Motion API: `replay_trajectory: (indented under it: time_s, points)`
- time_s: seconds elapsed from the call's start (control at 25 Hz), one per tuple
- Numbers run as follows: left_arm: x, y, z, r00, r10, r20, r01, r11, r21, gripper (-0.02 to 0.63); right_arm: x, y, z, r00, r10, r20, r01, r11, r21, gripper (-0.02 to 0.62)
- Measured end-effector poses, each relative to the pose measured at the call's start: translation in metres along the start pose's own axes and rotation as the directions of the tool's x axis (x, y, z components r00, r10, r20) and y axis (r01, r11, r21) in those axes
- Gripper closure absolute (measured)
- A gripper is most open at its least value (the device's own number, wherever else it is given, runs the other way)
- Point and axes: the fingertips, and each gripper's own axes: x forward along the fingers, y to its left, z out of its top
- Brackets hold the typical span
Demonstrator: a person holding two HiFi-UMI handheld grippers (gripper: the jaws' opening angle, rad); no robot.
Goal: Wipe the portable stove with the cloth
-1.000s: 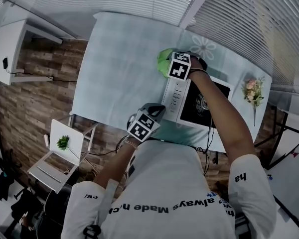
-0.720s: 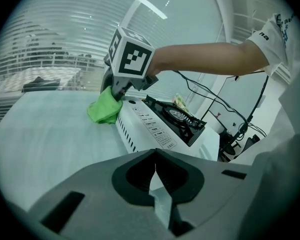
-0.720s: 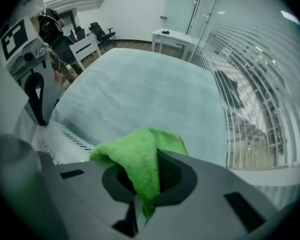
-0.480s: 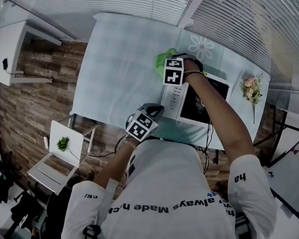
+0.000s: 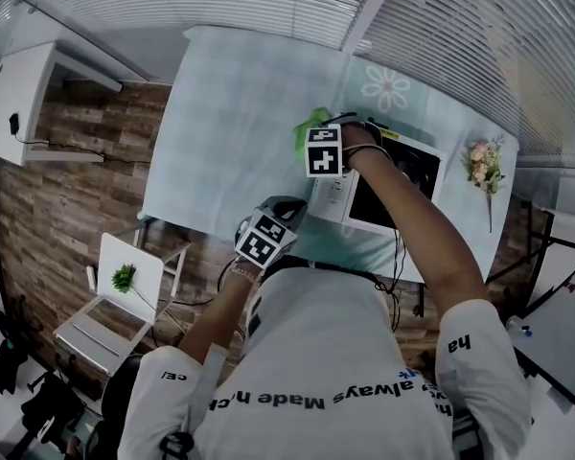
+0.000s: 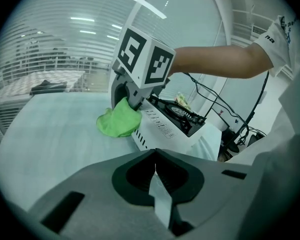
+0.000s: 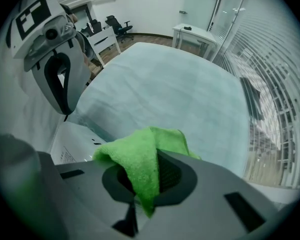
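two grippers. right gripper [image 7: 138,186] pinches the green cloth [image 7: 142,159] at the stove's [image 5: 333,197] 10 o'clock corner (white side panel). left gripper [image 6: 157,184] is pressed together, empty, by the table's [image 5: 240,113] 6 o'clock edge.

There is one portable stove [image 5: 332,195], one green cloth [image 5: 307,127], one table [image 5: 230,113] and one bunch of flowers [image 5: 482,171] — a single item of each kind. Grippers number two, the left gripper [image 6: 155,154] and the right gripper [image 7: 145,164], and the marker cubes [image 5: 262,241] number two as well, one per gripper. Beyond these I count one white side desk [image 5: 14,94], one small green plant [image 5: 123,277] and one daisy print [image 5: 386,87] on the table's covering.
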Motion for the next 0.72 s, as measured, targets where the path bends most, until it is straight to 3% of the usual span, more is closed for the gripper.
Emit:
replay_trajectory:
  time_s: [0.72]
  points:
    - [-0.025, 0.012, -0.019, 0.998, 0.057, -0.02, -0.057, 0.998, 0.001, 0.594, 0.005, 0.088, 0.038, 0.993, 0.121, 0.003, -0.12, 0.991, -0.059, 0.569]
